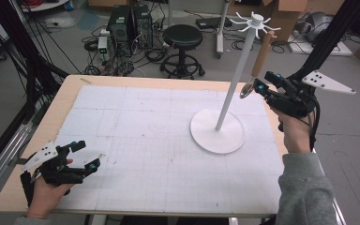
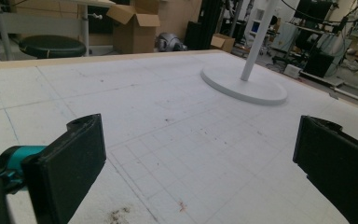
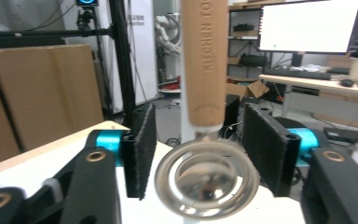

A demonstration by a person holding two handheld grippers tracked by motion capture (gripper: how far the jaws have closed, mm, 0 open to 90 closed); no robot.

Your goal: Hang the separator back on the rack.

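The wooden-handled utensil [image 1: 261, 58] hangs from the white stand's [image 1: 234, 84] top hooks, its metal end between the right claw's [image 1: 261, 85] open, empty jaws; a careless closing could knock it off, while the left claw [image 1: 88, 155] idles open.

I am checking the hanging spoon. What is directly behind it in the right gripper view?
Behind the spoon stands the white pole of the stand, visible as a thin strip beside the wooden handle. The handle and metal bowl cover most of it. The right tongs sit open on either side.
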